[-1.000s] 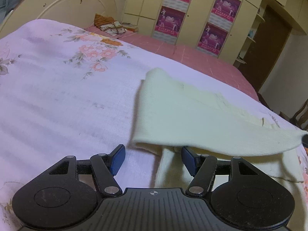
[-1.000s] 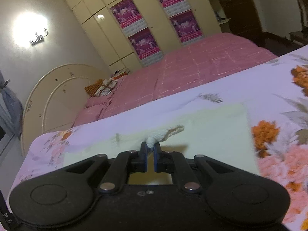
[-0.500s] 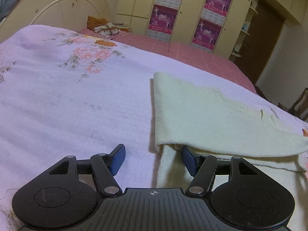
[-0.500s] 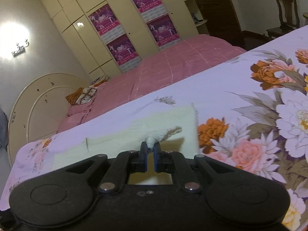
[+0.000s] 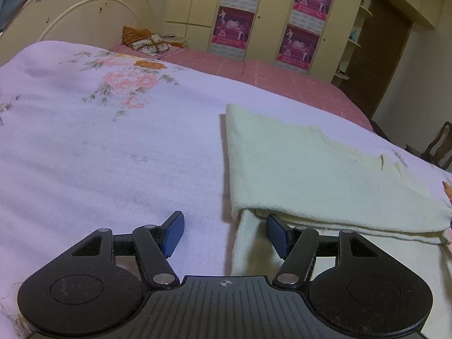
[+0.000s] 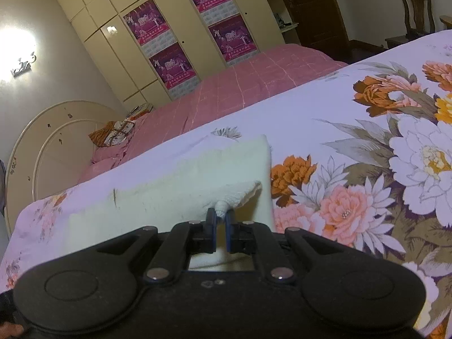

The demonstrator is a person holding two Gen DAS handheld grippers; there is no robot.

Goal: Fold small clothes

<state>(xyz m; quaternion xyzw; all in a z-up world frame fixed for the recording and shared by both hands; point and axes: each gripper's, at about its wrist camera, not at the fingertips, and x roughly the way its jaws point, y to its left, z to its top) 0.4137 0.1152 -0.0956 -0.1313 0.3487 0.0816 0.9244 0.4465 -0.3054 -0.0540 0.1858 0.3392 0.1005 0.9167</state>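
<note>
Cream cloth lies on the floral bedspread, first fold laid over. Our right gripper pinches its corner; left gripper spread wide, empty. Further folds remain, we judge.

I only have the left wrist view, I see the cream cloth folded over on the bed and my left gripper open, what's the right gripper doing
Observer: The right gripper is shut on a bunched corner of the cloth.
Operator: Is that corner lifted or lying flat?
Observer: It is held just above the lower layer, and it casts a shadow on the layer beneath.
Operator: What lies beyond the cloth on that side?
Observer: The bedspread has large orange, pink and white flowers right beside the cloth's edge.
</note>
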